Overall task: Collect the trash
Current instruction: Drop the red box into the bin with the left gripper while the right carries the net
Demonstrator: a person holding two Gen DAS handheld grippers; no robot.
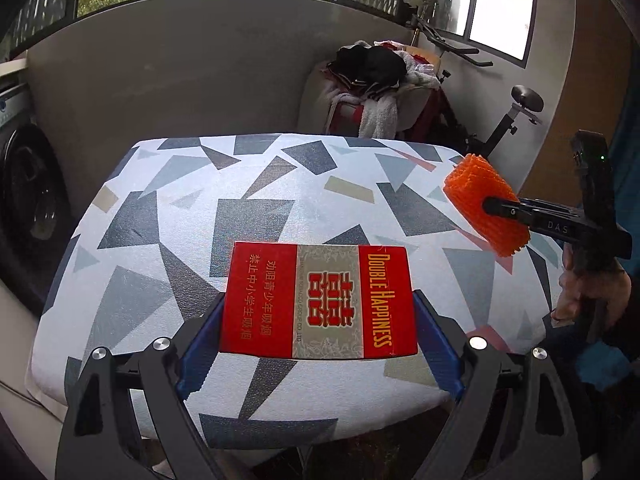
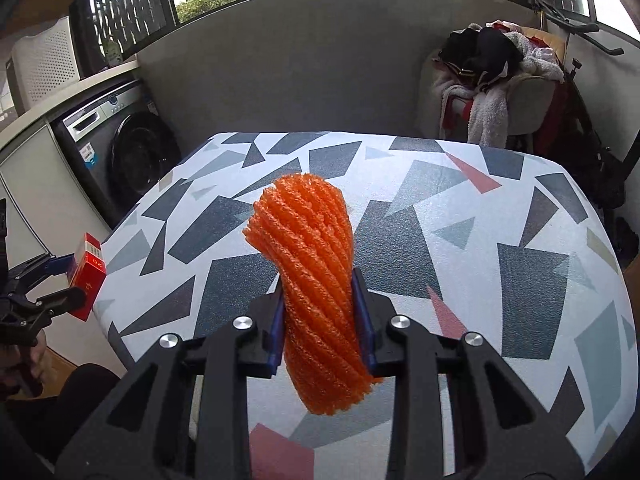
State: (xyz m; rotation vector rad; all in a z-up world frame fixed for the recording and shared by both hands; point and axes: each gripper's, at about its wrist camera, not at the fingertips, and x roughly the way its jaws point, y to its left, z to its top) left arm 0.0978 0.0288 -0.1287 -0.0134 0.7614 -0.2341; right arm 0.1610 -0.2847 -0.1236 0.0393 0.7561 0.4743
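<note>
A red "Double Happiness" cigarette box [image 1: 318, 300] hangs flat above the patterned table [image 1: 240, 200], clamped across its width by my left gripper [image 1: 318, 316], whose blue pads press both short sides. My right gripper [image 2: 320, 320] is shut on an orange foam net sleeve [image 2: 316, 276], squeezing its lower half so it stands up between the pads, lifted off the table [image 2: 480, 240]. The left wrist view shows that sleeve [image 1: 484, 204] at the right edge, held in the right gripper [image 1: 500, 208] by a hand. The right wrist view shows the red box [image 2: 89, 276] at far left in the left gripper [image 2: 72, 280].
A washing machine [image 2: 120, 152] stands left of the table against a grey wall. Behind the table's far right corner is a chair piled with clothes [image 2: 492, 80] and an exercise bike [image 1: 516, 120]. A person's dark sleeve [image 2: 64, 404] shows at lower left.
</note>
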